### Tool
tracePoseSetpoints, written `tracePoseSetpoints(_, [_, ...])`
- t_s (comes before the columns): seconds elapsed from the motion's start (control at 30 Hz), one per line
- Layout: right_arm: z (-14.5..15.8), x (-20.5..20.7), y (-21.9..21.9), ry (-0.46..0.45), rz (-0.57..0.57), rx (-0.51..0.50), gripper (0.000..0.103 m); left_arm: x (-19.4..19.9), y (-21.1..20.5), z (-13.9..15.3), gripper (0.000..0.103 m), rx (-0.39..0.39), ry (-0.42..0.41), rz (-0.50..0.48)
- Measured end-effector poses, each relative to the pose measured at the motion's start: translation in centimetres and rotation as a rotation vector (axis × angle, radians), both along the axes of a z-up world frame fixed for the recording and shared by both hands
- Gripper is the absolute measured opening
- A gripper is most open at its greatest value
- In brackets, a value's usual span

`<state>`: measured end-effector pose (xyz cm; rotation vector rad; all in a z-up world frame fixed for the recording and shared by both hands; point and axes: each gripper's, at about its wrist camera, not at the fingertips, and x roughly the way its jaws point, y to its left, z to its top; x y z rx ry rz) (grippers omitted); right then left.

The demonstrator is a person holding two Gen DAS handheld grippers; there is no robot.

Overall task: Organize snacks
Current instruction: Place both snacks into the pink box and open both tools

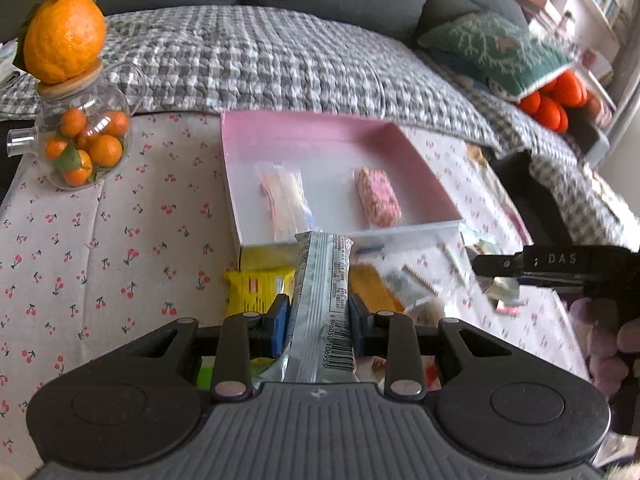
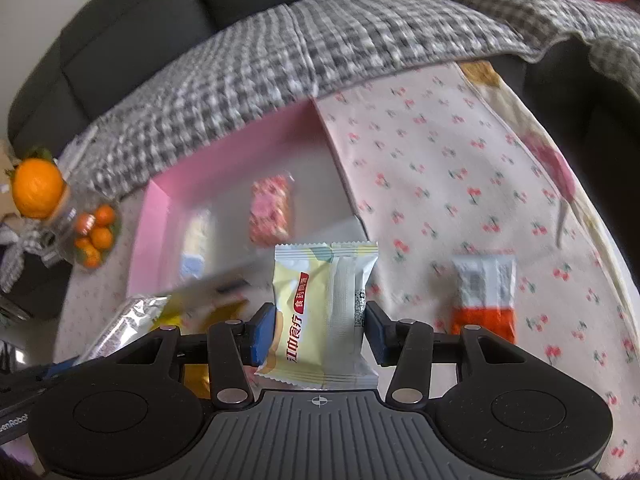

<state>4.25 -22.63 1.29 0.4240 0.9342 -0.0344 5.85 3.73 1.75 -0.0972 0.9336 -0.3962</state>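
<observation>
My left gripper (image 1: 319, 316) is shut on a silver snack bar (image 1: 322, 296) and holds it just in front of the pink box (image 1: 424, 168). The box holds a clear-wrapped snack (image 1: 284, 200) and a pink sprinkled snack (image 1: 378, 196). My right gripper (image 2: 318, 326) is shut on a pale yellow snack packet (image 2: 324, 312), above the table before the same box (image 2: 154, 216). The pink snack (image 2: 270, 210) also shows there. The silver bar (image 2: 120, 328) appears at the lower left of the right wrist view.
A yellow packet (image 1: 256, 288) and other loose snacks (image 1: 404, 284) lie before the box. An orange-and-white packet (image 2: 484, 296) lies on the cherry-print cloth (image 2: 440, 152). A glass jar of oranges (image 1: 84, 144) with an orange on top stands at the far left. A sofa with checked blanket (image 1: 260, 60) is behind.
</observation>
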Motion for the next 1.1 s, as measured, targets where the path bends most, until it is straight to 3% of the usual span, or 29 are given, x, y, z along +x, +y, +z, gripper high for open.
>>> tracePoseSetpoints(0.17, [0.3, 2.2, -0.1, -0.039, 0.023, 0.041, 0.047, 1.6, -0.6, 0.1, 0.028, -0.067, -0.038, 0.029])
tracePoseSetpoints(0.5, [-0.8, 6.3, -0.5, -0.083, -0.003, 0.052, 0.047, 5.8, -4.0, -1.4, 0.028, -0.097, -0.05, 0.091])
tracePoseSetpoints(0.6, [-0.9, 7.6, 0.0, -0.081, 0.004, -0.006, 0.047, 6.9, -4.7, -2.0, 0.028, -0.102, -0.054, 0.103])
tracePoseSetpoints(0.7, [-1.0, 9.0, 1.3, -0.075, 0.035, -0.159, 0.047, 7.8, -5.1, -2.7, 0.028, -0.092, -0.076, 0.113])
tracePoseSetpoints(0.77, [-1.2, 9.7, 2.0, -0.073, 0.069, -0.209, 0.047, 8.4, -5.5, -3.3, 0.028, -0.078, -0.09, 0.113])
tracePoseSetpoints(0.97, [-2.8, 11.1, 2.8, -0.028, 0.129, -0.291, 0.047, 9.8, -5.4, -5.2, 0.028, -0.083, -0.049, 0.148])
tracePoseSetpoints(1.1, [-3.4, 11.5, 2.6, -0.02, 0.14, -0.295, 0.047, 10.2, -5.6, -5.5, 0.028, -0.083, -0.045, 0.151])
